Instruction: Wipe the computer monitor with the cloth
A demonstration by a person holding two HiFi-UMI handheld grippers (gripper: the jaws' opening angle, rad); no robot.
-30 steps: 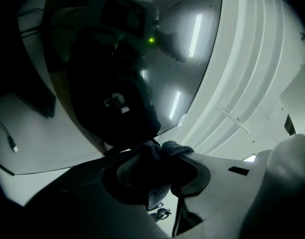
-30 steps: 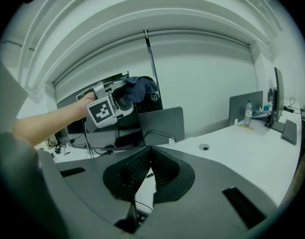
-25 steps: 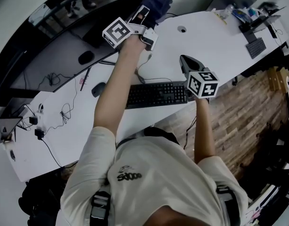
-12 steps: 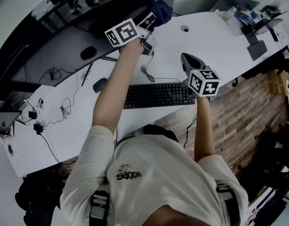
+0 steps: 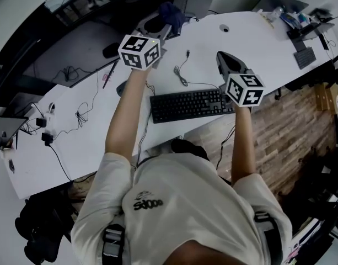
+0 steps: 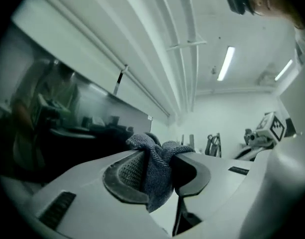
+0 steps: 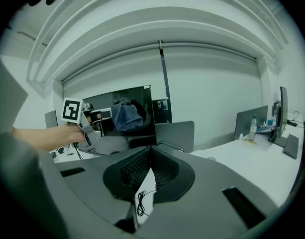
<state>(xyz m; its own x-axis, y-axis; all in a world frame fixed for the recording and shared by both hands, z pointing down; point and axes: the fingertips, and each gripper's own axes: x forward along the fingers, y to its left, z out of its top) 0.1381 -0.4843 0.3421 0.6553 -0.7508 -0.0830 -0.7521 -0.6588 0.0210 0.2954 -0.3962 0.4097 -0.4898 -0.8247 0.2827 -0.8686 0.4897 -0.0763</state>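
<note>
Desktop [image 5: 257, 43] in white runs across our whole scene, and the computer monitor [image 7: 145, 103] stands dark at its far edge. Nearer to us lies the black keyboard [image 5: 188, 105], with a loose cable [image 5: 182, 73] curling on the bare surface just beyond it.

Our left gripper [image 6: 159, 156] reaches far and left to the screen, its jaws clamped on the blue cloth [image 7: 126, 114], which bunches up above the pads. From the right gripper view the cloth sits in front of the upper part of the screen. We cannot tell whether it actually presses on the glass.

Our right gripper [image 7: 151, 166] hangs over the right end of the keyboard, jaws pressed together with nothing between them.

We judge the wiping to be under way. How much of the screen is done we cannot read, so we count the rest of its face as left to cover.
</note>
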